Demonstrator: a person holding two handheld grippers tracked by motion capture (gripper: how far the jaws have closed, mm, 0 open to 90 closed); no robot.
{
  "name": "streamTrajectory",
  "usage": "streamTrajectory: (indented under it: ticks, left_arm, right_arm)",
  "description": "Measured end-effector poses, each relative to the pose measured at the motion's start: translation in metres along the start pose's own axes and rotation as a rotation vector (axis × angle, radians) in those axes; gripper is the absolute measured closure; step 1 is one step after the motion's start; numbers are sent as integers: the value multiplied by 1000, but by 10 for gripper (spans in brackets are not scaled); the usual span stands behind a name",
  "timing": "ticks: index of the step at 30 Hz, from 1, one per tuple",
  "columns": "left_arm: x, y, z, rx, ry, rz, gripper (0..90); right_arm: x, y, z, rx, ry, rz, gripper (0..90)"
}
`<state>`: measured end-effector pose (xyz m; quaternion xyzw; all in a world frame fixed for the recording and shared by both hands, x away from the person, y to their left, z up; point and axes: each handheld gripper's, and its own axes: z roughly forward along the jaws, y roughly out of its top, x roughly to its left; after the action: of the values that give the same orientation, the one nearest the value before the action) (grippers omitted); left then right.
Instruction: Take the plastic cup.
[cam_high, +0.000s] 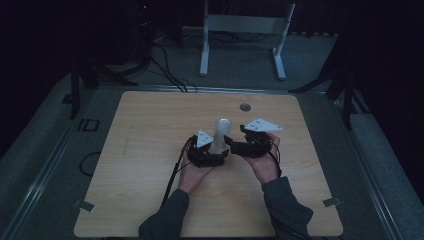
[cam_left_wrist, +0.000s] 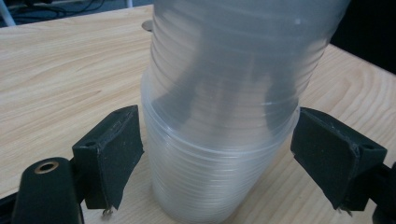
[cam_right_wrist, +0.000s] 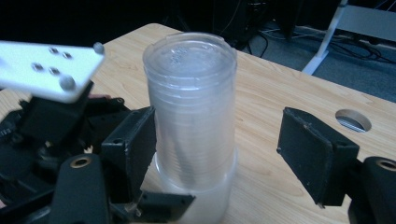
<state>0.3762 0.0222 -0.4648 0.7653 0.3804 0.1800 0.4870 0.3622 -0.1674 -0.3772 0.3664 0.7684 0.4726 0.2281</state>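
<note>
A stack of clear plastic cups (cam_high: 221, 131) stands upside down on the wooden table (cam_high: 145, 150), near its middle. My left gripper (cam_high: 214, 151) holds the stack's wide bottom part (cam_left_wrist: 219, 186). Its two black pads (cam_left_wrist: 116, 149) press the rim on either side, so my left gripper (cam_left_wrist: 222, 135) is shut on it. My right gripper (cam_high: 234, 144) comes in from the right, higher up the stack (cam_right_wrist: 191, 93). It (cam_right_wrist: 217, 140) is open: one pad (cam_right_wrist: 133, 144) is close beside the cups and the other stands well clear. A hand holds each gripper.
A round cable hole (cam_high: 244, 107) sits in the table behind the cups, also seen as a hole (cam_right_wrist: 353, 120) in the right gripper view. A white metal stand (cam_high: 240, 30) and cables lie on the floor beyond the far edge. Bare wood surrounds the hands.
</note>
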Motion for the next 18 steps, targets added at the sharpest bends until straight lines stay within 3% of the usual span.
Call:
streamTrajectory:
  ticks: [18]
  left_arm:
    - [-2,-1,1,-14,25,27,211]
  right_arm:
    - [4,9,16,13,21,-20,316]
